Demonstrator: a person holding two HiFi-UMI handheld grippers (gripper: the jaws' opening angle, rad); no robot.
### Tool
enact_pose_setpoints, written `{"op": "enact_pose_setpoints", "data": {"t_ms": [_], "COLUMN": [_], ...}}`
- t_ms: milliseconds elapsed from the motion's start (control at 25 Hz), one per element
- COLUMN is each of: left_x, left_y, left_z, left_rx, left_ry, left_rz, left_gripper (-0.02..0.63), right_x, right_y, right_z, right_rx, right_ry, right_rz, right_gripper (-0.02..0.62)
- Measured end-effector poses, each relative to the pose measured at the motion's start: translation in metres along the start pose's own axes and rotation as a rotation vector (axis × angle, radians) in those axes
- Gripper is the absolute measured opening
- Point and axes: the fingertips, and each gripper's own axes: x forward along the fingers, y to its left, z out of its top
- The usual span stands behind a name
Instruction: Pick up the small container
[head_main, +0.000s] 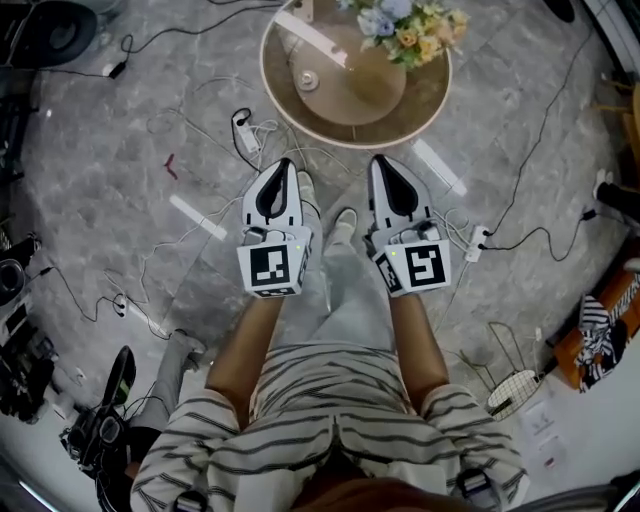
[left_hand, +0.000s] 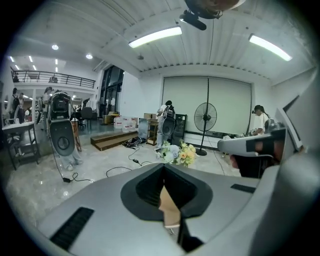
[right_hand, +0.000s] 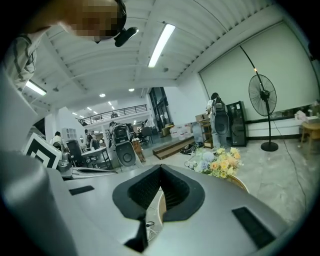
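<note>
Container (head_main: 307, 80) on table (head_main: 340, 112), beyond closed fingers (head_main: 291, 204)

The left gripper (head_main: 283, 172) and right gripper (head_main: 385, 165) are pale grey with black-lined jaws. Each marker cube (head_main: 273, 266) is black and white. The round tabletop (head_main: 300, 115) is tan. The flowers (head_main: 410, 25) are pale blue, yellow and white. The floor (head_main: 100, 150) is mottled grey. The shirt (head_main: 330, 400) is white with dark stripes.

The small container (head_main: 307, 80) is sitting upright on the left part of the round wooden table (head_main: 420, 102), well inside its rim. It is showing a pale, round top with a darker centre; finer detail is too small to tell.
</note>
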Motion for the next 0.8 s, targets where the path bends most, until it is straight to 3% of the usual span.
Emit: {"op": "enact_pose_setpoints", "data": {"t_ms": [800], "left_x": [0.146], "left_y": [0.037], "left_z": [-0.105], "left_rx": [-0.001], "left_ry": [0.082], "left_rz": [-0.037], "left_gripper": [0.002], "right_x": [0.089], "right_y": [-0.042], "right_z": [-0.108], "right_rx": [0.077], "right_ry": [0.094], "right_rz": [-0.050], "right_gripper": [0.011]}}
